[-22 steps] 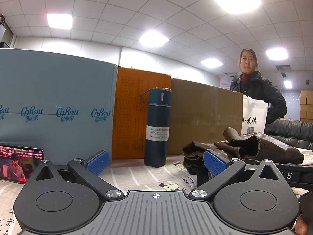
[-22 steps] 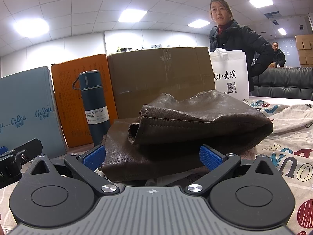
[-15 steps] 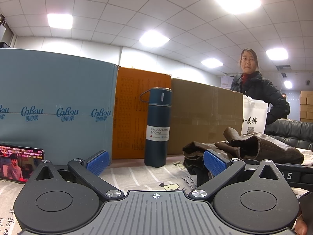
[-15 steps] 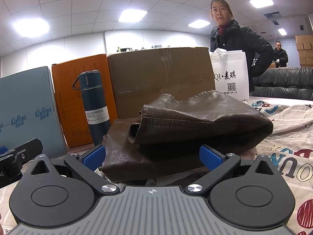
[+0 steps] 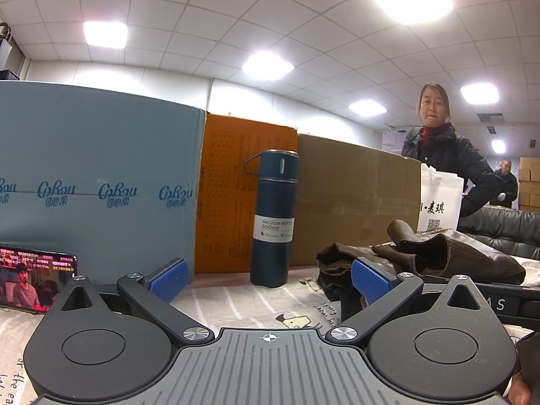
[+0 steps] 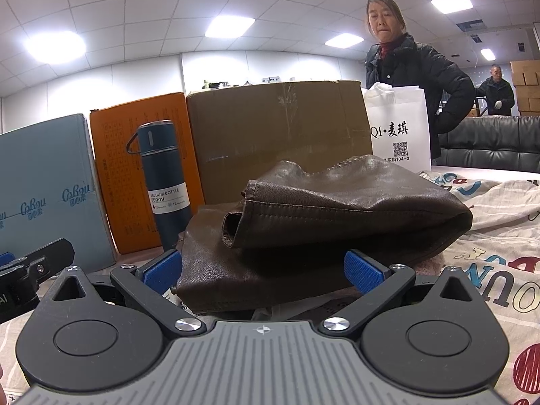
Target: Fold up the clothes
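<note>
both tongs [image 5: 269, 281] [image 6: 262, 270] unmoved, agape; woman [image 6: 401, 64] seemingly leaned closer.

Garment [image 6: 324, 222], bottle [image 5: 274, 219] on printed cloth [image 6: 499, 256]

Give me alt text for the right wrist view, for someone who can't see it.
A folded brown leather garment lies on a printed cloth, just beyond the open right gripper. Behind stand a blue bottle, boxes and a white bag; a woman looks on.
</note>
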{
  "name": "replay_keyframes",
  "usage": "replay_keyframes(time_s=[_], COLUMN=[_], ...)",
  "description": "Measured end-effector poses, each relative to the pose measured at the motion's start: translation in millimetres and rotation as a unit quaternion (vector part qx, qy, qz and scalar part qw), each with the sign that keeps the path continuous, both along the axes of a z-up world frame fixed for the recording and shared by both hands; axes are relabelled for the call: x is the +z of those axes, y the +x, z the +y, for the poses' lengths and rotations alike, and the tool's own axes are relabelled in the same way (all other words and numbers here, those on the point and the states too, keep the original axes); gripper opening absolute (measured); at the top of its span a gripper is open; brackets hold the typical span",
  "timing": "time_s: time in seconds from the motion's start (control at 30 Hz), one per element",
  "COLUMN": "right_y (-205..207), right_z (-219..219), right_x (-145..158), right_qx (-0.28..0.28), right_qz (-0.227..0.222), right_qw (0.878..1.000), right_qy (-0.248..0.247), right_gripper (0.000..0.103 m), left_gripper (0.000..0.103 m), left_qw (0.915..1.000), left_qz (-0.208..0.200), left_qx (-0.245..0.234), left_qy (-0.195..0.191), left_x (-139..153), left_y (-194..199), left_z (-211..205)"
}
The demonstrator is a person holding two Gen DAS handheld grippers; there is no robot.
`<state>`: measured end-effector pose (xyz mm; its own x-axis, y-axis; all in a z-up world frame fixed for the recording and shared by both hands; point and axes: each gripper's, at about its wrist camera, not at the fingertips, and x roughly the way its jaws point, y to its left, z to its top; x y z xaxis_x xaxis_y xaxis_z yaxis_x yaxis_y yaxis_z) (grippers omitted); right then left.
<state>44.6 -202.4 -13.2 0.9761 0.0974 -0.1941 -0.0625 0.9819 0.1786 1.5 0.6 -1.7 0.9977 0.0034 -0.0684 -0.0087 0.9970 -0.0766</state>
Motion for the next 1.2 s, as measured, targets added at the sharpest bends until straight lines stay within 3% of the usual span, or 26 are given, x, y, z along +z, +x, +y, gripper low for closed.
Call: replay_keyframes(time_s=[1.2], right_y=[4.1], right_z=[-0.9], right_x=[0.4], right_qx=[0.004], right_qz=[0.002], right_qw=[1.0], right_qy=[0.001], right_gripper=[0.103], left_gripper=[0.103], left_qw=[1.0], left_qz=[-0.001], left_qx=[0.002], left_qy=[0.003], left_x=[2.1], left_y=[-0.6], left_z=[-2.7])
